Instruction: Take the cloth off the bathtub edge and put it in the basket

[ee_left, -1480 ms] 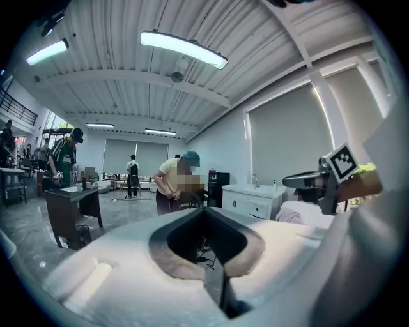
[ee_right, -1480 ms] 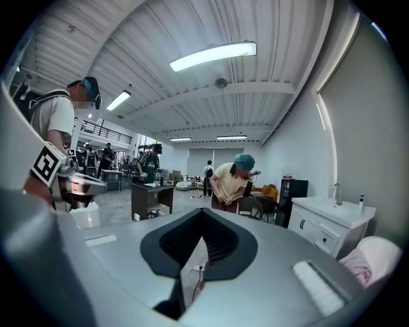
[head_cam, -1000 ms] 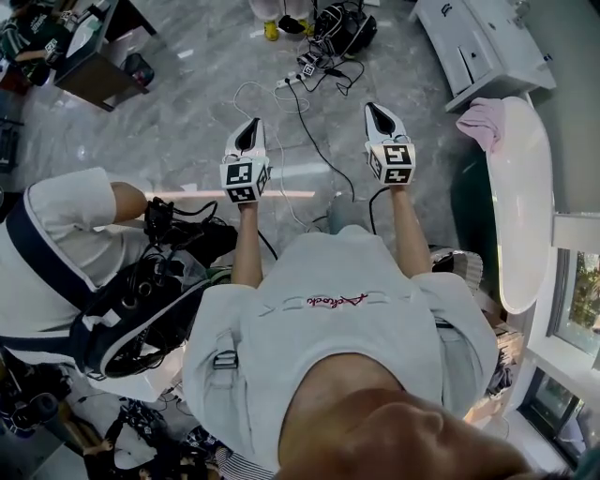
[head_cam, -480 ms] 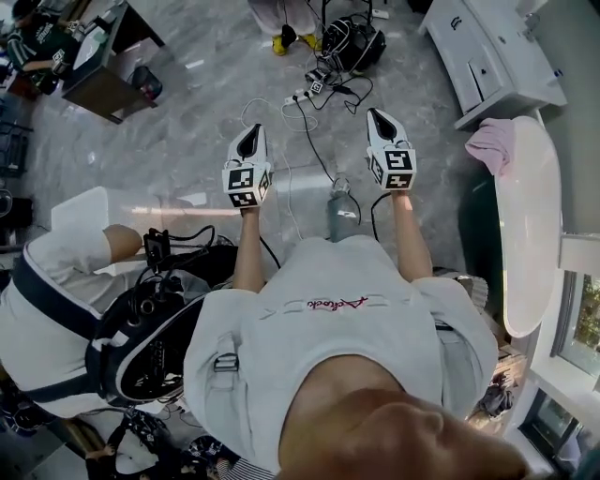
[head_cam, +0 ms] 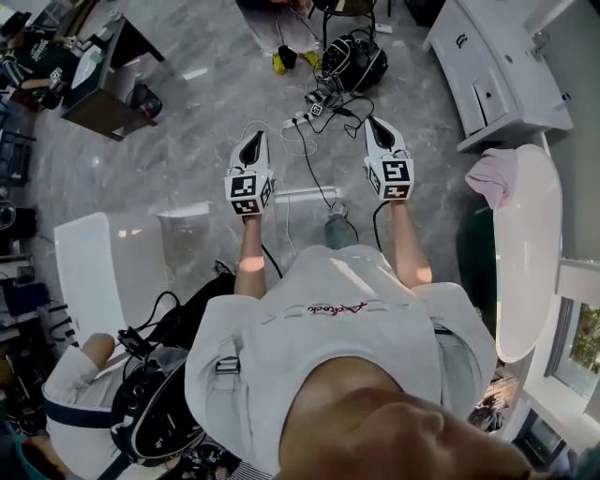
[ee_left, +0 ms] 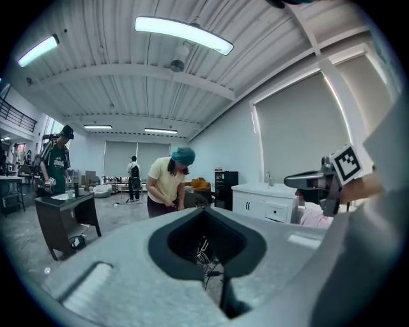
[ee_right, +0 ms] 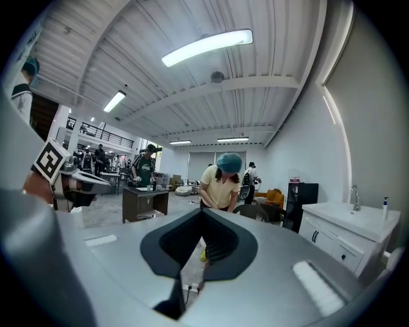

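A pink cloth is draped over the near end of the white bathtub's rim, at the right of the head view. My left gripper and right gripper are held out side by side over the grey floor, both shut and empty. The cloth lies to the right of the right gripper, well apart from it. The left gripper view shows its own shut jaws, the right gripper and a bit of the cloth. In the right gripper view its jaws are shut too. No basket shows in any view.
Cables and a power strip lie on the floor just ahead, by a black bag and a standing person. A white vanity cabinet stands beyond the tub. A dark desk is at the far left, a crouching person at the lower left.
Both grippers have travelled forward together over the floor toward the cables. The cloth and tub have slid lower in the head view, and the crouching person has dropped back to the lower left.
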The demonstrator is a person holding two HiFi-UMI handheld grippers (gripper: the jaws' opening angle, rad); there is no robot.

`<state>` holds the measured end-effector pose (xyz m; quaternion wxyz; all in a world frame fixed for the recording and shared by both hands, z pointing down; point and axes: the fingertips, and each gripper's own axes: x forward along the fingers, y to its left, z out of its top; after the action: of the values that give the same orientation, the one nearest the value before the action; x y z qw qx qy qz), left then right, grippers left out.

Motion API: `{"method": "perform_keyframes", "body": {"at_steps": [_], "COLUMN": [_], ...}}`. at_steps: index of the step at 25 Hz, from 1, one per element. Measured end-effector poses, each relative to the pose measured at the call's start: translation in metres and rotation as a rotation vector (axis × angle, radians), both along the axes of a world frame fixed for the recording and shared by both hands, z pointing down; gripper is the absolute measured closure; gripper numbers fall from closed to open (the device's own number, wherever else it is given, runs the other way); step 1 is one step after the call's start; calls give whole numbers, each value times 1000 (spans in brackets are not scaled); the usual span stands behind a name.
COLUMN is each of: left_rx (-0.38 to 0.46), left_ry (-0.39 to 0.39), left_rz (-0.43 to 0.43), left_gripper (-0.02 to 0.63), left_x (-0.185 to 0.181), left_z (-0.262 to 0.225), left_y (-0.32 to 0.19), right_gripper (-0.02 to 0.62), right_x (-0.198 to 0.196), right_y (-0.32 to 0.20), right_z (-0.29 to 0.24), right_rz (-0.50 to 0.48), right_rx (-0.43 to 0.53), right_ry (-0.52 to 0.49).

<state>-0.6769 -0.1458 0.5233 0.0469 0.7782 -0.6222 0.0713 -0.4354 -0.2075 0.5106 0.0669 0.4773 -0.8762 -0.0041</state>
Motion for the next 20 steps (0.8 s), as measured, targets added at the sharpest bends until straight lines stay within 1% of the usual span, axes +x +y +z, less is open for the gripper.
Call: {"method": "perform_keyframes", "body": {"at_steps": [6,9,13,17,20], "left_rx": [-3,21,51,38,30], "left_ry": [1,12,-3,-6,-9], "left_rz": [22,43,75,100,129], "left_gripper": [606,606,606,606,606], "left_x": [23,40,68,91,108], "left_z": [-9,-25,-40,-36,-32], "left_y": [-73,-112,-165,-199,-216], "right_gripper": [589,589,589,589,589], "right_x": [24,35,54,73,83], "right_y": [-62,-94,-134,-161,-173], "right_z": [-9,-19,-28,-25,-21], "right_rz": [22,29,44,58,75], "right_rx": [3,13,25,12,7], "right_ry": [-11,-9,-30,-32,-36]}}
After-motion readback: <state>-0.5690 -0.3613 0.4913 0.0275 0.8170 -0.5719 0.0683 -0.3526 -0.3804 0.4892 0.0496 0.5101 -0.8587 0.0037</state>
